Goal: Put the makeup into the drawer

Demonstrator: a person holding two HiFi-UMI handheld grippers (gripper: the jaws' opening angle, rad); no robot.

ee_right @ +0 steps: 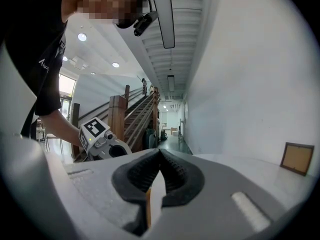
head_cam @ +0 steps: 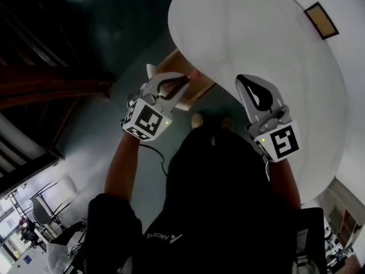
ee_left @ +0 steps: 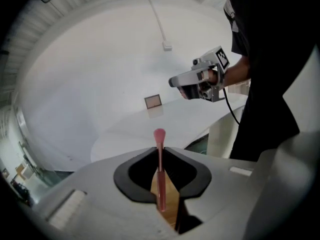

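Dark shirt (head_cam: 228,210) fills the bottom of my head view, and both arms reach out from it. Next come the two grippers.

The left gripper (ee_left: 160,151) is pinching the makeup (ee_left: 160,171), a thin pink stick with a round tip. The stick runs along between the two black pads, and its round tip pokes out past them.

The right gripper (ee_right: 160,153) holds nothing. Its jaws are pressed together at the tips. It is up over the white table (head_cam: 274,67), well apart from the left one.

Just past the pink tip I see a wooden box (head_cam: 174,60) poking out from under the table edge. I think it is the open drawer, but that part is dark and I can't be sure. The makeup is up in the air near the box, close to the table rim.

Far back on the table sits a small brown frame (head_cam: 321,20).
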